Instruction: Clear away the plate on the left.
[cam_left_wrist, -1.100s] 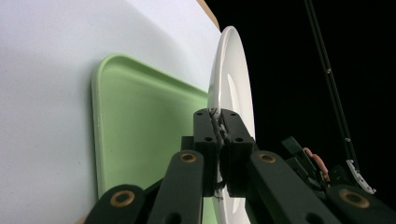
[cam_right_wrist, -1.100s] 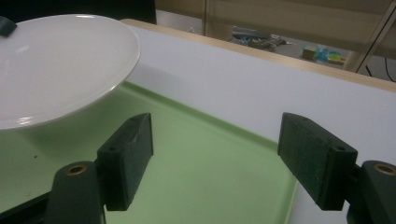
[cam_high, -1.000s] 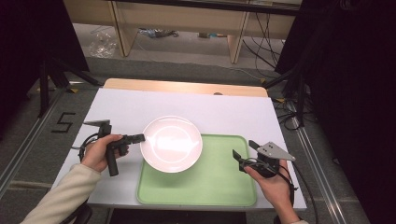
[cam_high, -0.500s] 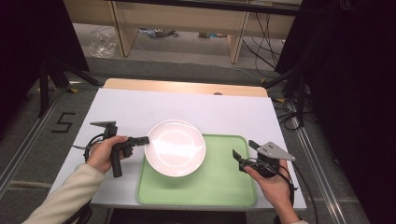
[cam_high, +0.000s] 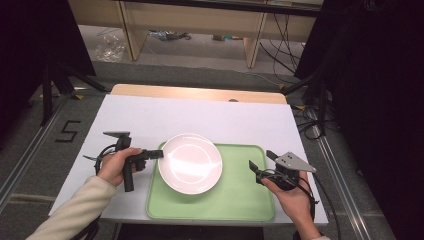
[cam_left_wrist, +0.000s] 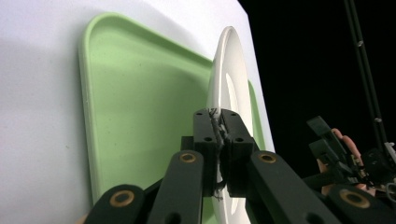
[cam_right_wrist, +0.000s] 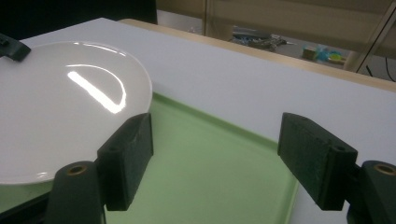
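A white plate (cam_high: 191, 163) hovers over the left half of the green tray (cam_high: 240, 195), its left rim pinched by my left gripper (cam_high: 160, 154), which is shut on it. In the left gripper view the jaws clamp the plate's edge (cam_left_wrist: 219, 126), and the plate (cam_left_wrist: 231, 88) stands edge-on above the tray (cam_left_wrist: 140, 112). My right gripper (cam_high: 260, 168) is held at the tray's right edge, open with nothing between its fingers. The right gripper view has its wide-apart jaws (cam_right_wrist: 215, 154) over the tray (cam_right_wrist: 205, 172), with the plate (cam_right_wrist: 60, 116) at the left.
The tray lies at the front of a white tabletop (cam_high: 200, 117) with a wooden strip along the far edge. Dark stands and cables flank the table. A number 5 is marked on the floor (cam_high: 67, 131) at the left.
The left gripper has carried the plate a little rightward and toward the front, farther over the tray. The right gripper has stayed put.
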